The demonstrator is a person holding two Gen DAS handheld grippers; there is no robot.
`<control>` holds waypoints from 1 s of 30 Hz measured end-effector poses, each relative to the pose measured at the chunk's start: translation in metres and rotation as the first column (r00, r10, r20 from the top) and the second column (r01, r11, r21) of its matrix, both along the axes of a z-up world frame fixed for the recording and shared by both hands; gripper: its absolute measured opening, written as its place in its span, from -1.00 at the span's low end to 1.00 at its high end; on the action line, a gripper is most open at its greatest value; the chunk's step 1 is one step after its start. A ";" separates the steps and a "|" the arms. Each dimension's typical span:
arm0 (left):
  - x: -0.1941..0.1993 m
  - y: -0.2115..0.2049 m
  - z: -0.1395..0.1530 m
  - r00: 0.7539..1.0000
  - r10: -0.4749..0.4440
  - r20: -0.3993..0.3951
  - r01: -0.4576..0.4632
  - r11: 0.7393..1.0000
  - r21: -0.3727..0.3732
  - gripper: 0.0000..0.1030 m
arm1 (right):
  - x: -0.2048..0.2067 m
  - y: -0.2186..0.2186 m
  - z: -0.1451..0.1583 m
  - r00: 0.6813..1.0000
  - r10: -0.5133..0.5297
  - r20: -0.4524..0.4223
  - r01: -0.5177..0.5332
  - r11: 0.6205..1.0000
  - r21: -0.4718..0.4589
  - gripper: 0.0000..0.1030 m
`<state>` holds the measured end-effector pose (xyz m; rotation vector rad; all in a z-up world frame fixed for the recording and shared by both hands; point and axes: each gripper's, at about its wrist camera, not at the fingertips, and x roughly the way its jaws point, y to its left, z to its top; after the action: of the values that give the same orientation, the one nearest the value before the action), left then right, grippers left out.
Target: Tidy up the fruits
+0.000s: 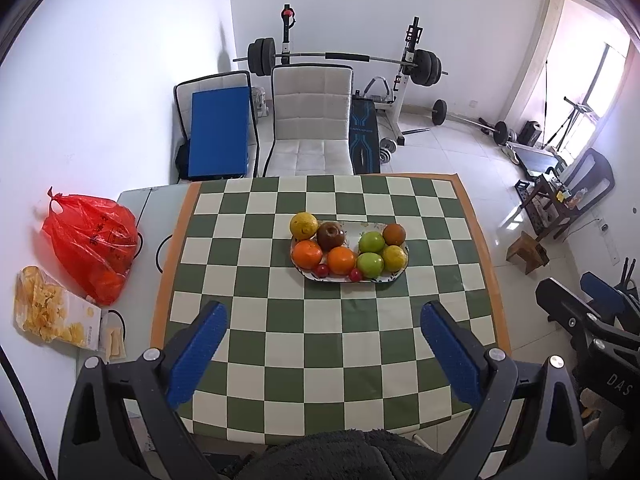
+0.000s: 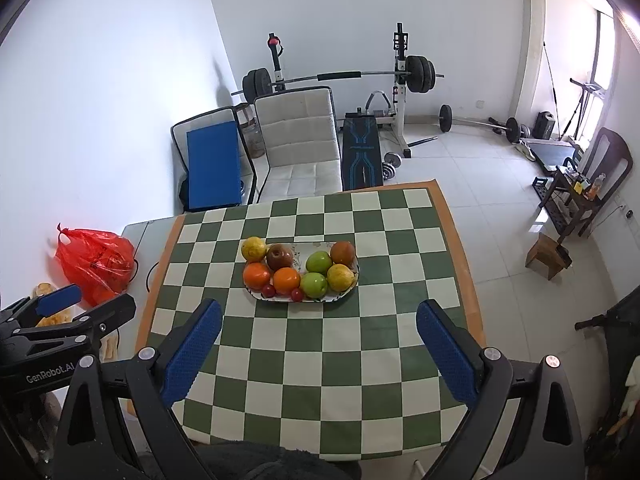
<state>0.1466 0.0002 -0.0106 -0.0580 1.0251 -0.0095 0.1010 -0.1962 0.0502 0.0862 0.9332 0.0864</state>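
Note:
A white patterned plate (image 1: 352, 227) (image 2: 308, 246) sits mid-table on the green checkered cloth, holding several fruits. There are oranges (image 1: 307, 254) (image 2: 286, 280), green apples (image 1: 371, 242) (image 2: 319, 261), yellow lemons (image 1: 304, 225) (image 2: 254, 249), a brown-red apple (image 1: 330, 236) (image 2: 279, 257), a dark orange fruit (image 1: 394, 235) (image 2: 343, 252) and small red fruits (image 1: 321, 269) (image 2: 268, 290). My left gripper (image 1: 322, 320) is open and empty, above the near table. My right gripper (image 2: 318, 320) is open and empty, likewise short of the plate.
A red plastic bag (image 1: 90, 240) (image 2: 96, 260) and a snack packet (image 1: 48, 312) lie on the table's left part. A white chair (image 1: 312, 120) stands behind the table, with gym equipment (image 1: 344, 60) beyond it. The left gripper's body (image 2: 60, 320) shows at the right wrist view's left edge.

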 end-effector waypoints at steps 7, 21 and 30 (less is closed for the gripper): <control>0.000 -0.001 -0.003 1.000 0.003 -0.008 -0.003 1.000 0.007 0.93 | 0.006 0.000 -0.003 1.000 0.007 -0.008 -0.007 1.000 0.009 0.94; 0.033 0.001 -0.046 0.998 0.066 0.020 -0.067 0.996 0.066 0.93 | 0.036 0.002 -0.061 0.999 -0.014 -0.032 0.012 0.999 -0.043 0.94; 0.052 0.001 -0.080 0.998 0.065 -0.019 -0.063 0.994 0.095 0.93 | 0.069 -0.001 -0.104 0.998 -0.032 -0.046 0.028 0.997 -0.079 0.94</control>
<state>0.1988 0.0010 -0.0902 -0.0045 1.0444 0.0979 0.1701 -0.1975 -0.0537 0.0301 0.9811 0.0205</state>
